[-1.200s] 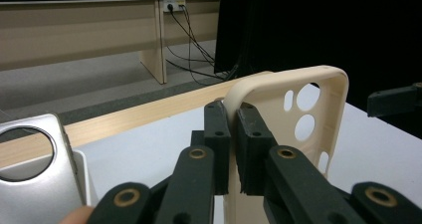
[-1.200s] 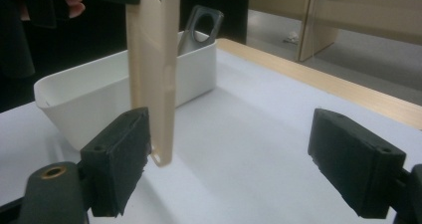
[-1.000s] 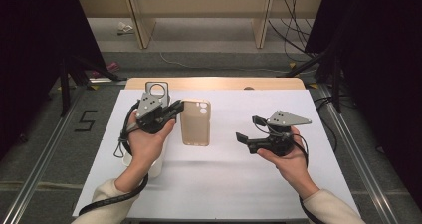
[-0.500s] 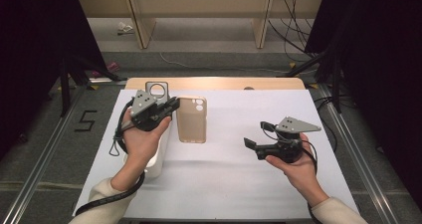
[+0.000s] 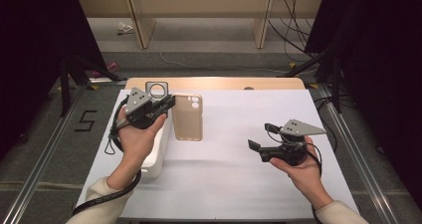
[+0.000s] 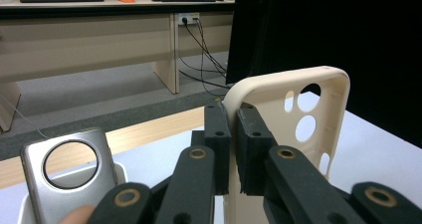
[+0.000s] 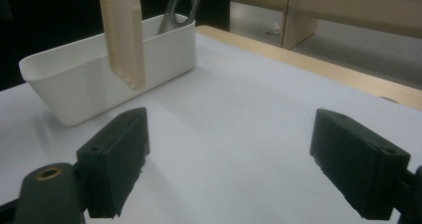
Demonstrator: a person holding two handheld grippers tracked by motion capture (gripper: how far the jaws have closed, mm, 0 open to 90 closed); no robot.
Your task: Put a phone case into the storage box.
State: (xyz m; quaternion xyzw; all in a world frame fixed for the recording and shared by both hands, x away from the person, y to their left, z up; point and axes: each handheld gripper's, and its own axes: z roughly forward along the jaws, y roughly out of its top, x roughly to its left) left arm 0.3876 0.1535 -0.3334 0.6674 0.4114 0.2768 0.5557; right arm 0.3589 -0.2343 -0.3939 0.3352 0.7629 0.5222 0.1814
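Table [image 5: 234, 184], one beige phone case [image 5: 187, 116], one white bin [image 5: 155, 157], two hand-held grippers

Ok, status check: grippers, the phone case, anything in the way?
Left gripper shut on the phone case rim, case held clear of table. Right gripper open, nothing between jaws. White bin beside case, grey case inside; table ahead clear.

Matt beige soft-plastic phone case [image 6: 283, 109], smooth white plastic bin [image 7: 89, 79], brushed metal plate [image 6: 67, 176]
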